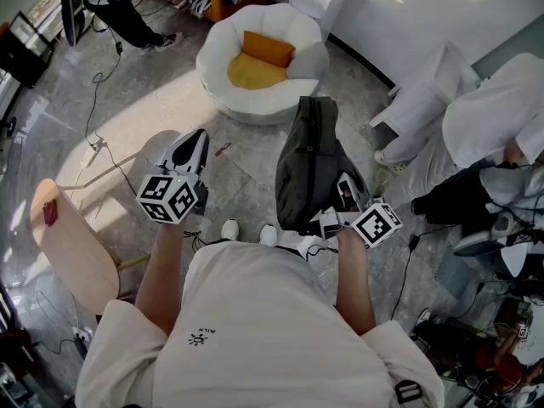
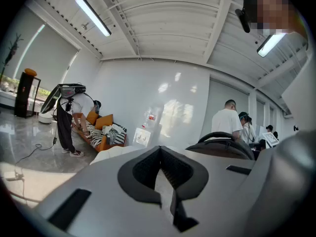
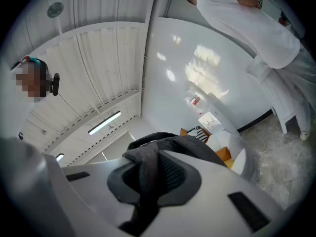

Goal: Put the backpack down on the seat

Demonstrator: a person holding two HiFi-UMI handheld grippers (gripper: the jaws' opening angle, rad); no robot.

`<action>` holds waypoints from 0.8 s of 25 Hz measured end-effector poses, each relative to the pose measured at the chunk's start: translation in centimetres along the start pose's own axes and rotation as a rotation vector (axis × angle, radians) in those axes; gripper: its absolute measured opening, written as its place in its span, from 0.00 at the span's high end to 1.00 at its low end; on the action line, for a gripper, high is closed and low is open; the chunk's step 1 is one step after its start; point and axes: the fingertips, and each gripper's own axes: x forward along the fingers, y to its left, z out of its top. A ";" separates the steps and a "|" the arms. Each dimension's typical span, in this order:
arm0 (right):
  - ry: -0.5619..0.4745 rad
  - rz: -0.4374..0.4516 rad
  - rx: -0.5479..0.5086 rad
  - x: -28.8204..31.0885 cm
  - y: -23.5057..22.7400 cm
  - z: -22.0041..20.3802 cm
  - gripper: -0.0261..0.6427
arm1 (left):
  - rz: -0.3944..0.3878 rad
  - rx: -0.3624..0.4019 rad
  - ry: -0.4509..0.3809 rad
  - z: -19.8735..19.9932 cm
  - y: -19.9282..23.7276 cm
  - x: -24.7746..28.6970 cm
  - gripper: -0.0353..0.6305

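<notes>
A person is holding a dark grey fabric backpack (image 1: 308,160) clear of the pale marble floor (image 1: 153,100). It is between their body and a round white petal-backed armchair (image 1: 214,62), and well short of it. The right gripper (image 1: 340,192) is doing the carrying: its jaws are clamped nearly together on a thin dark strap (image 3: 143,181) of the backpack, apparently so that the bag can be swung onto the seat in one piece. The left gripper (image 1: 194,147) is waiting off to the side with its jaws together on nothing, apart from the bag and probably being kept free to steady it. The backpack is looking slim and soft-sided, with a zip seam running along its length and its cloth creasing near the grip. An orange cushion (image 1: 268,48) and a yellow cushion (image 1: 253,73) are lying in the seat where it should land.
</notes>
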 end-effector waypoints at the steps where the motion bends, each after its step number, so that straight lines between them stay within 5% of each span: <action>1: 0.001 -0.013 0.012 -0.2 -0.3 -0.1 0.90 | 0.001 -0.001 -0.001 -0.1 -0.1 -0.1 0.92; 20: 0.035 0.041 0.039 -1.6 -2.0 1.3 0.90 | 0.028 -0.020 -0.008 -1.9 -3.2 0.0 0.92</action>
